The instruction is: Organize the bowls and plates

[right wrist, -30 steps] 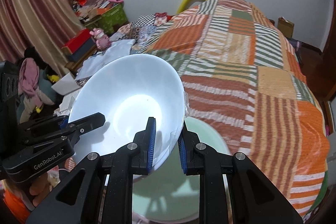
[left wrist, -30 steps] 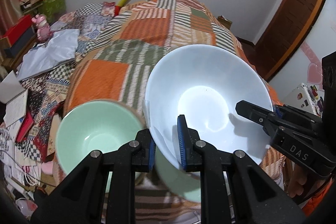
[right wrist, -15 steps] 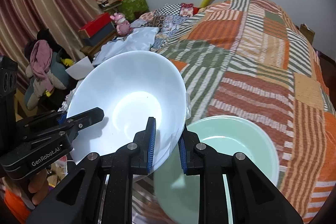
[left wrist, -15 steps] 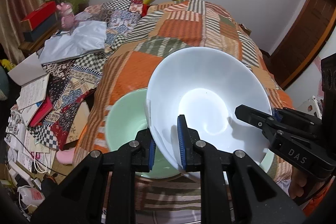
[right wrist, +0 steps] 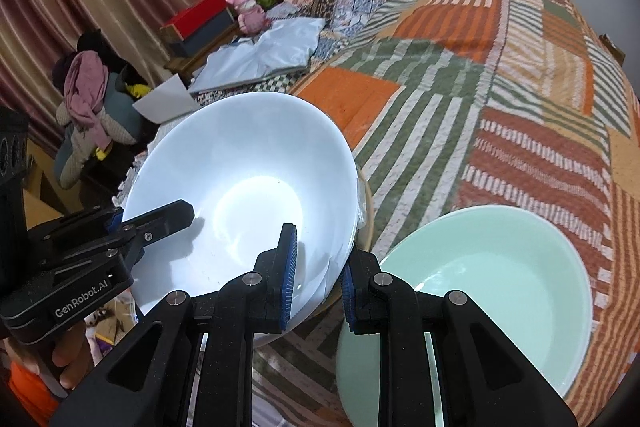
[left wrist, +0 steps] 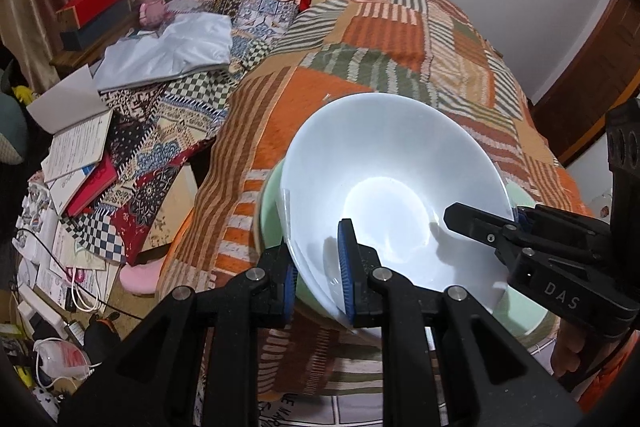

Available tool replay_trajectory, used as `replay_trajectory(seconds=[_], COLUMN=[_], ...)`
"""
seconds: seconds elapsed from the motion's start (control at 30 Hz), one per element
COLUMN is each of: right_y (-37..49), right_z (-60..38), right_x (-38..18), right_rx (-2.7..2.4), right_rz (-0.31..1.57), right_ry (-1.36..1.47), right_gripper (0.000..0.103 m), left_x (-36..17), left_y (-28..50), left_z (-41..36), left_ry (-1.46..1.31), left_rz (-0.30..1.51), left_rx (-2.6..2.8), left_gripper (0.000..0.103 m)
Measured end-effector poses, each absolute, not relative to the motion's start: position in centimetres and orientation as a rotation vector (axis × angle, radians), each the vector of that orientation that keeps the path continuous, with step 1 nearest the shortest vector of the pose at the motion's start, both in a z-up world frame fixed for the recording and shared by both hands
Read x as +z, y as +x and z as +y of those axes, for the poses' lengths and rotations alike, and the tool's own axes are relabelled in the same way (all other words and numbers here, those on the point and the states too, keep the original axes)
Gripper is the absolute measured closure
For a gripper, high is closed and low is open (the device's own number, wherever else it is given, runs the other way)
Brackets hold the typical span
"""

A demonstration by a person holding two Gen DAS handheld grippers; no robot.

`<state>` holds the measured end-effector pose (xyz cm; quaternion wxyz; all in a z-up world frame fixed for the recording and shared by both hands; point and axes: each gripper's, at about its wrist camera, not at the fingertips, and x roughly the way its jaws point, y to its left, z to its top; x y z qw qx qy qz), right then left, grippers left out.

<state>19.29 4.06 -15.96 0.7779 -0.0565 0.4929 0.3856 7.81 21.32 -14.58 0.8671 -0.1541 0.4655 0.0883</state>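
Both grippers clamped on white bowl rim: left gripper near side, right gripper opposite. Bowl is tilted, held over the green bowl on patchwork quilt. Contact between bowls unclear, probably just above.

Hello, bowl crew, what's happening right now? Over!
Both grippers, left and right, shut on white bowl's rim. Bowl held tilted above green bowl on quilt. Nothing in the way.
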Motion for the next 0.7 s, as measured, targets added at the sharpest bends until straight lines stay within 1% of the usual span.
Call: replay_trajectory(seconds=[0.2,0.43,0.7], right_y=[19.4,19.3,19.5], right_z=[4.3,4.4,4.2], right_x=[-16.8,-16.7,-16.7], right_rx=[0.830,0.848,0.830], right_rz=[1.099,1.098,1.094], right_ry=[-0.120,-0.130,-0.161], right_gripper=[0.085,0.085,0.081], left_x=[-16.1,-16.5,-16.9], left_y=[8.2,8.2,8.9], left_z=[21.8,22.3,22.3], left_ry=[-0.333,-0.358,-0.350], left_rz=[1.004,0.989,1.000], left_rx=[0.183,0.168,0.170], left_gripper=[0.085,0.085,0.085])
